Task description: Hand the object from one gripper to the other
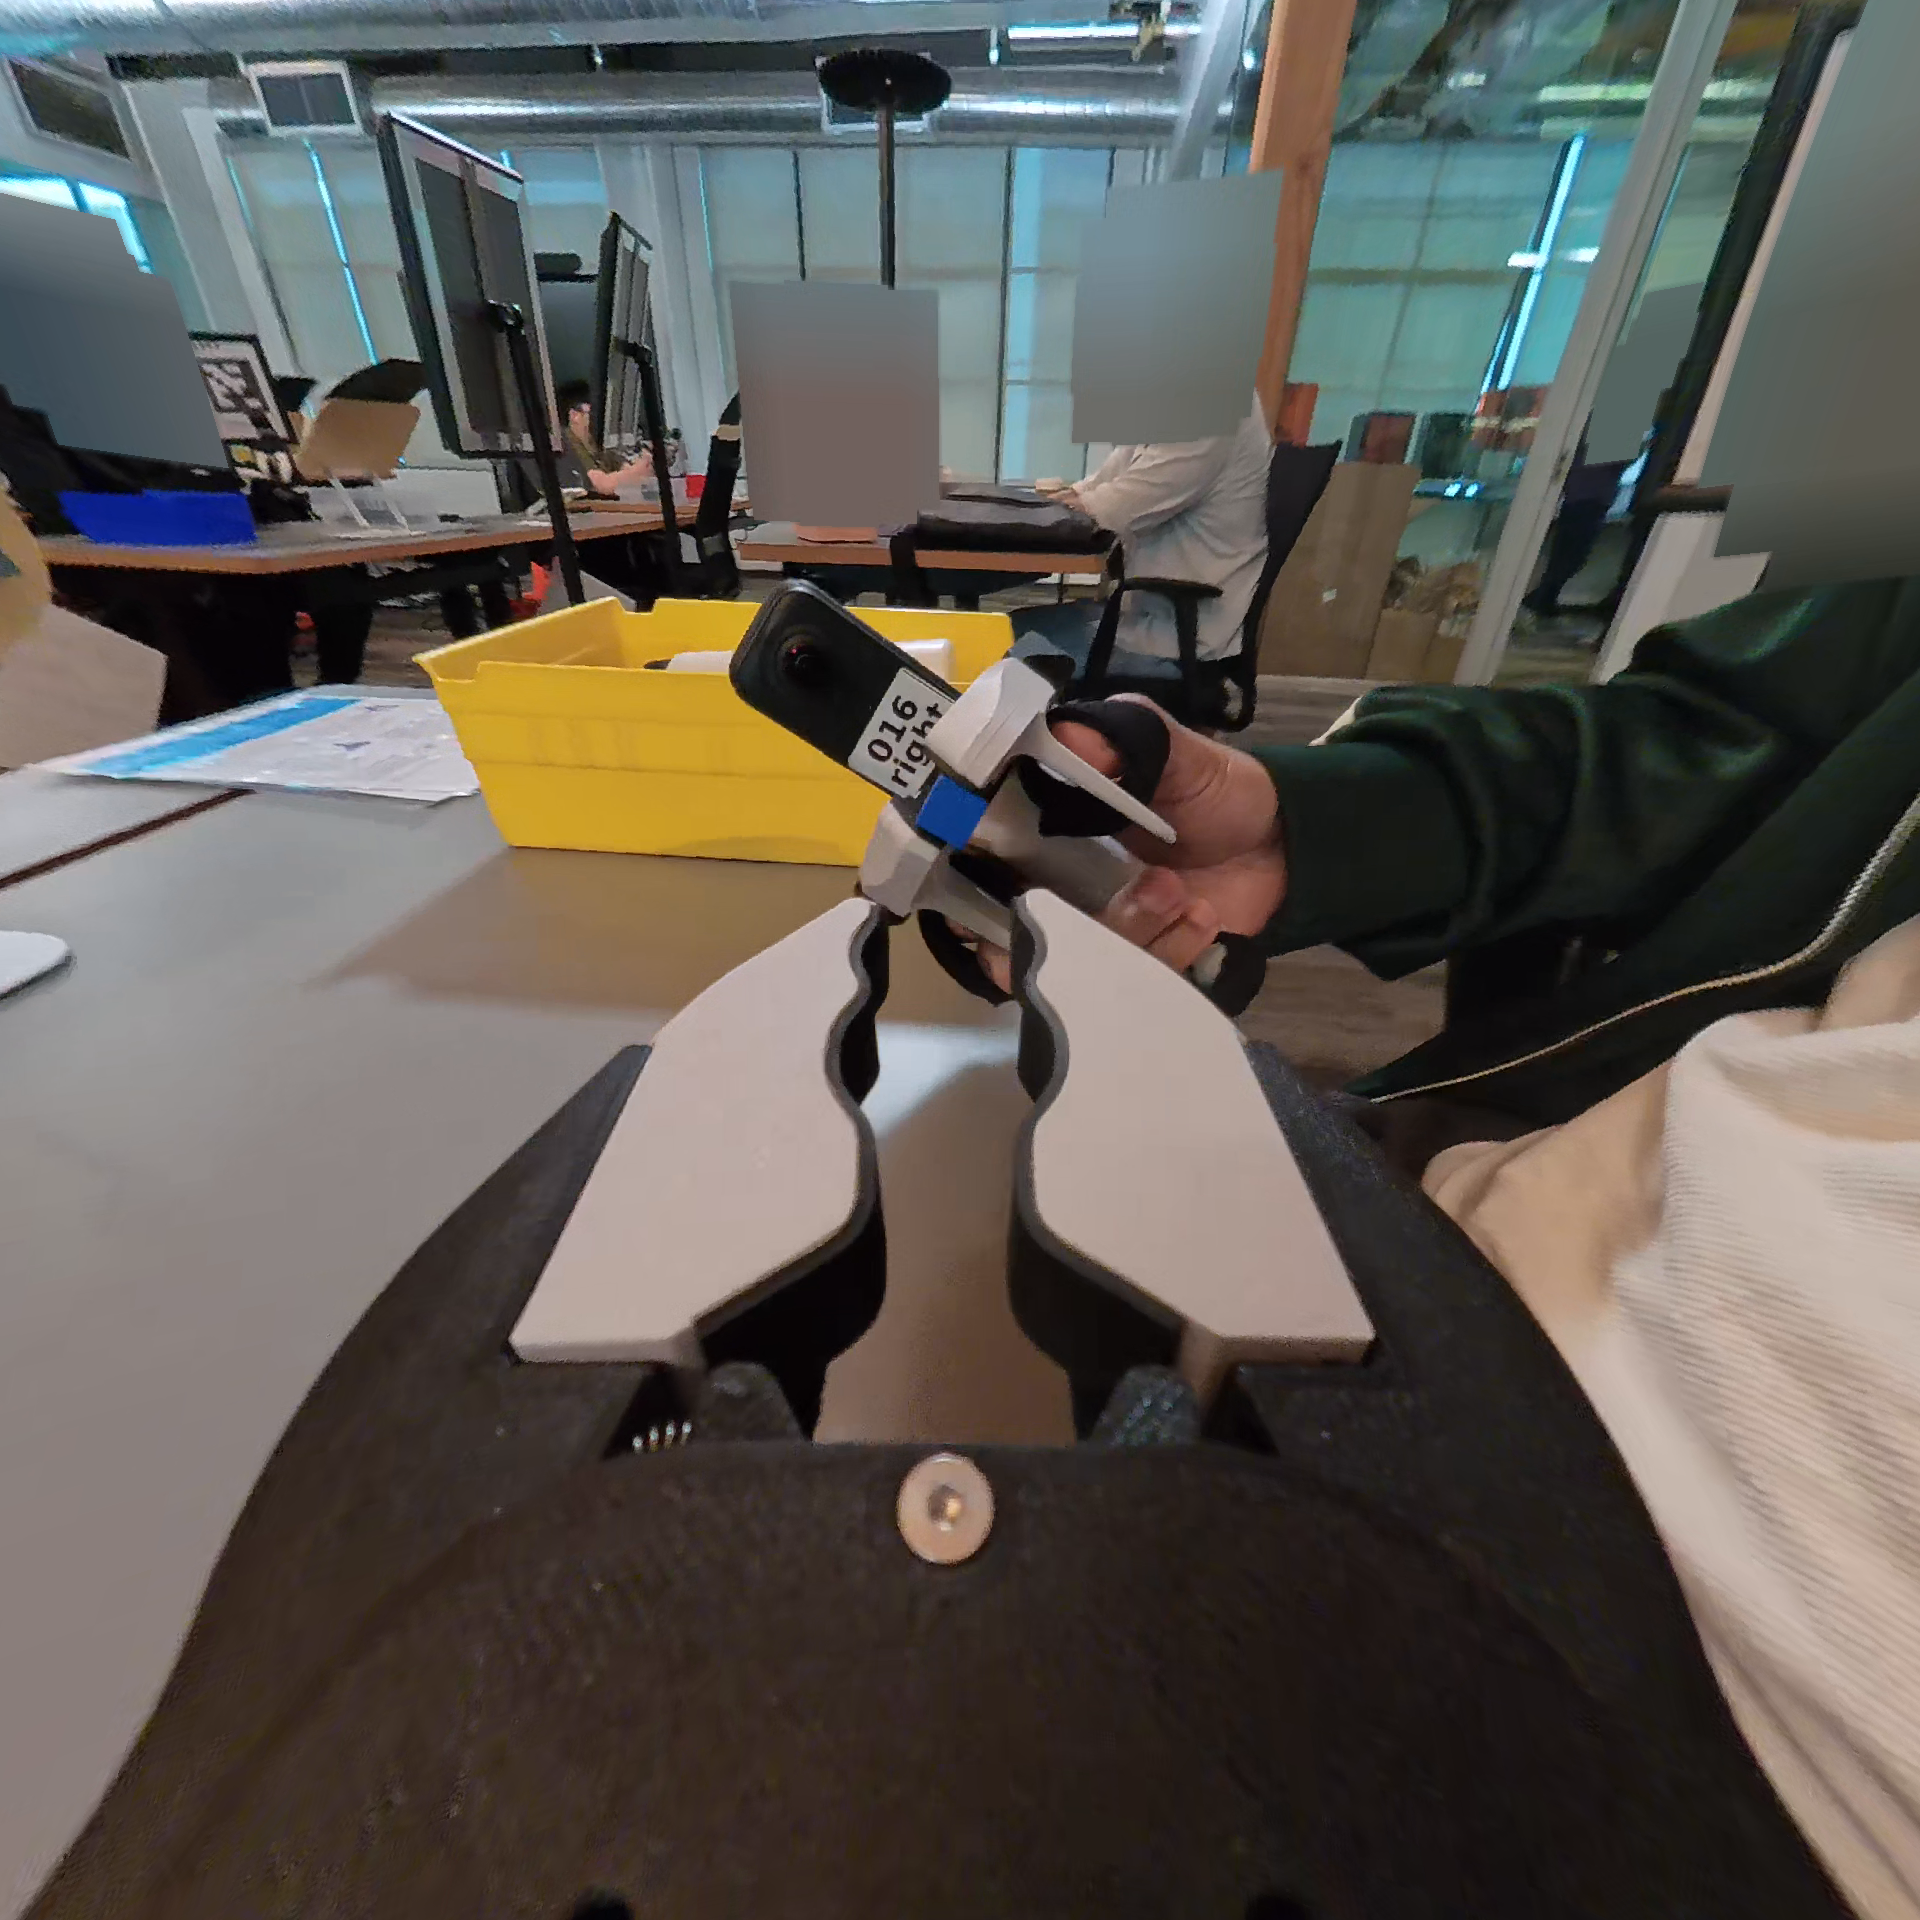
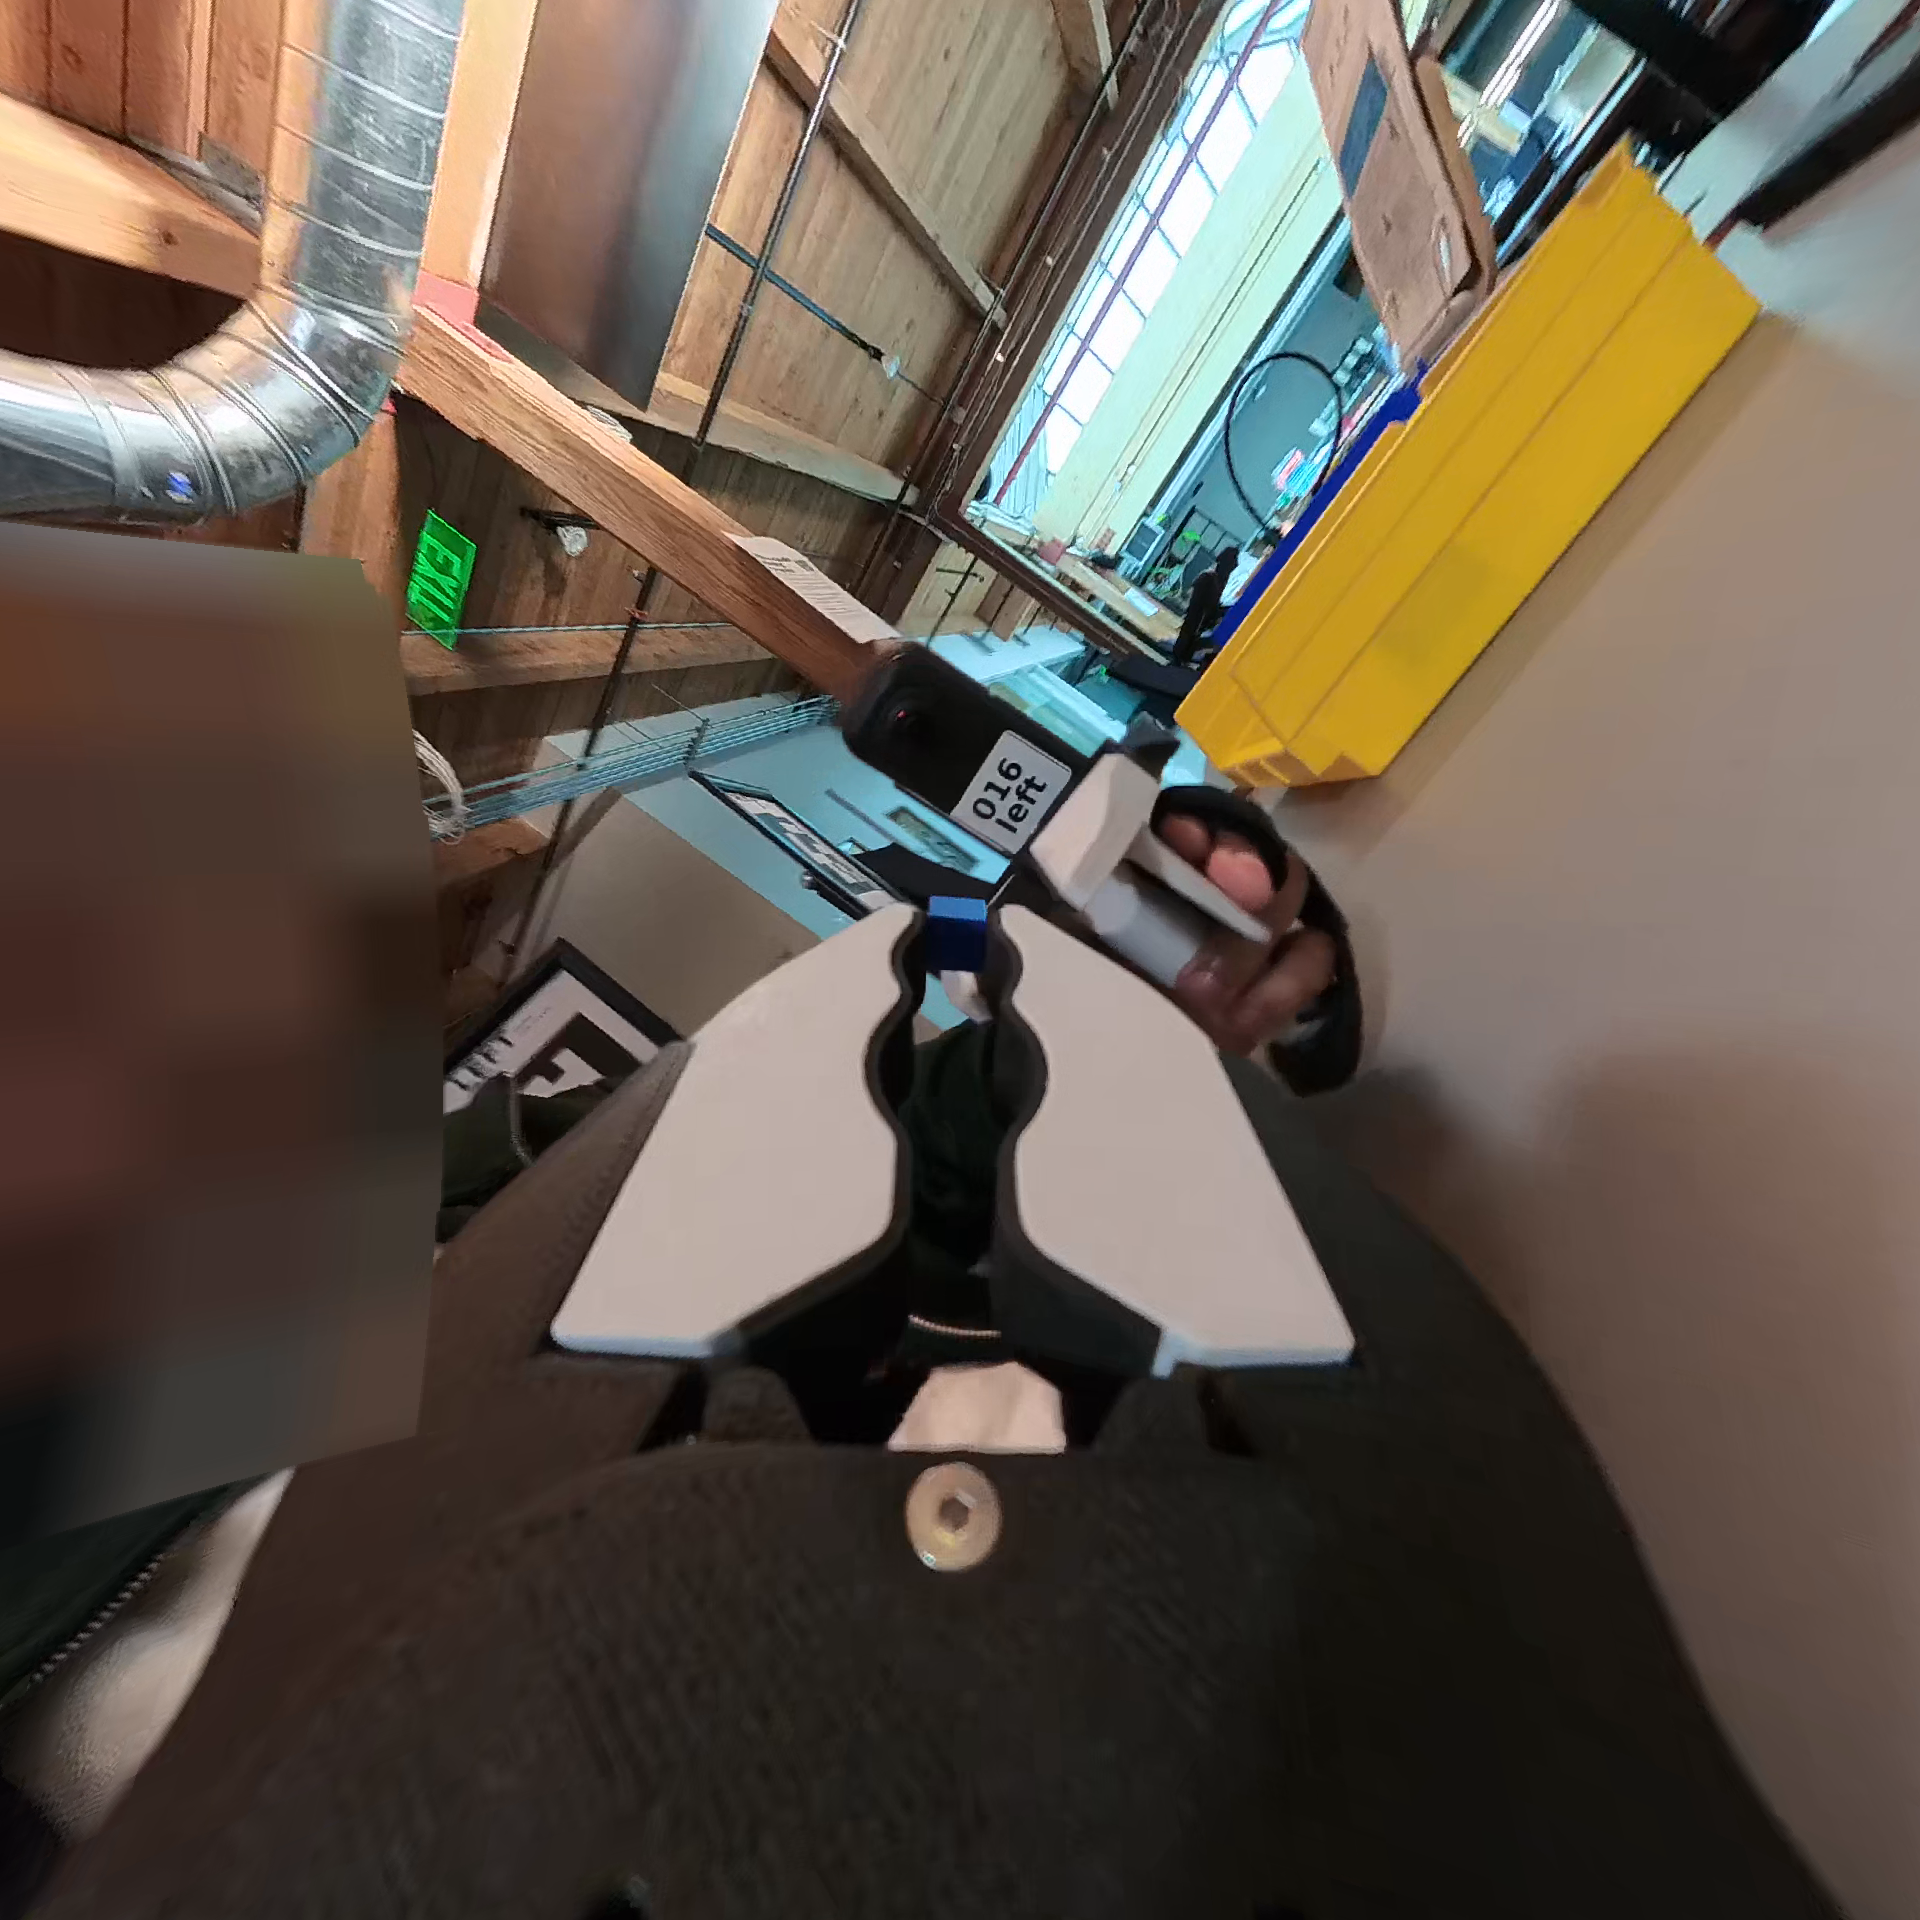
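cube sits in the right claw, left claw waits open

on the left, papers (image 1: 281, 743) lie flat on the grey table (image 1: 260, 1039). beside them stands a yellow bin (image 1: 623, 748) with a few white items (image 1: 707, 660) inside; what they are cannot be told. in the right wrist view a blue bin (image 2: 1320, 499) shows just behind the yellow one, its contents hidden.

mid-frame, the left gripper (image 1: 945, 914) has its jaws parted by a moderate gap and grips nothing; only the table shows between the fingers. its tips sit just under the right gripper (image 2: 961, 925), which is tilted and held in a gloved hand (image 1: 1195, 831) coming from a dark green sleeve (image 1: 1558, 790). the right gripper's jaws are nearly closed, and the small blue cube (image 2: 954, 935) is pinched between the tips, up in the air above the table and near the left gripper's tips.

the room is an open office: desks with monitors (image 1: 468, 301) at the back, a seated person (image 1: 1174, 520), glass walls to the right, and silver ducts (image 2: 208, 395) and wooden beams overhead.
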The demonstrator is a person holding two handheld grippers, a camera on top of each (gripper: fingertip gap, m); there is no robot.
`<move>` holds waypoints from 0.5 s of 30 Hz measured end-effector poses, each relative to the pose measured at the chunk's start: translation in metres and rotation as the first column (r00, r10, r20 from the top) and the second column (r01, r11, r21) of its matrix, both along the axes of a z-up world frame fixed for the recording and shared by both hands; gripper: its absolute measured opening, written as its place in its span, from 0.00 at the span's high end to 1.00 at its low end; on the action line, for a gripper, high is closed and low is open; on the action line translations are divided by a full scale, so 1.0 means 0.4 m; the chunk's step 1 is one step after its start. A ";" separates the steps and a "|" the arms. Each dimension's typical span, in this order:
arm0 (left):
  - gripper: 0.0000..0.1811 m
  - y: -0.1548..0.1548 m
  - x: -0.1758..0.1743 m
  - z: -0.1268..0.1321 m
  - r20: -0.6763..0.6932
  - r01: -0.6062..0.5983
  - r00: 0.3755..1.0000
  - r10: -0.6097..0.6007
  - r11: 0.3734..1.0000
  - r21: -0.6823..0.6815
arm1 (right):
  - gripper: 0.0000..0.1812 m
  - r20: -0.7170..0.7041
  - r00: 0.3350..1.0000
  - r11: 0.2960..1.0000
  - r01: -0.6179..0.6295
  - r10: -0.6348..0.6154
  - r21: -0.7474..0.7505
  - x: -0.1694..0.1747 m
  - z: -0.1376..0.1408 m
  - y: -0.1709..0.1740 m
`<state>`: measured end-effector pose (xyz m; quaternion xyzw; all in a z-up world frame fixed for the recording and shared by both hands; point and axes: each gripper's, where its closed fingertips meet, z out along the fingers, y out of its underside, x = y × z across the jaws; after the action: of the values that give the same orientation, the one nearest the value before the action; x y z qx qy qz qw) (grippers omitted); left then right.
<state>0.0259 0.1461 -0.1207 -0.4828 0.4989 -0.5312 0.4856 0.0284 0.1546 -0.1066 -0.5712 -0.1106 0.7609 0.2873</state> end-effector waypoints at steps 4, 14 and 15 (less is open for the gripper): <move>1.00 -0.009 -0.016 0.022 0.054 0.068 0.997 -0.062 0.989 -0.133 | 0.94 0.084 0.992 0.982 0.081 -0.096 0.171 -0.001 0.007 0.001; 0.90 -0.040 -0.014 0.046 0.254 0.386 0.922 -0.291 0.727 -0.568 | 0.94 0.164 0.843 0.496 0.135 -0.513 0.858 -0.022 0.040 -0.038; 0.90 -0.041 -0.017 0.058 0.309 0.427 0.904 -0.297 0.678 -0.599 | 0.94 0.172 0.839 0.484 0.119 -0.516 0.867 -0.028 0.035 -0.041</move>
<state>0.0191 0.1299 -0.0976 -0.4606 0.3198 -0.7995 0.2151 0.0174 0.1384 -0.0925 -0.5228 -0.4027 0.4087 0.6304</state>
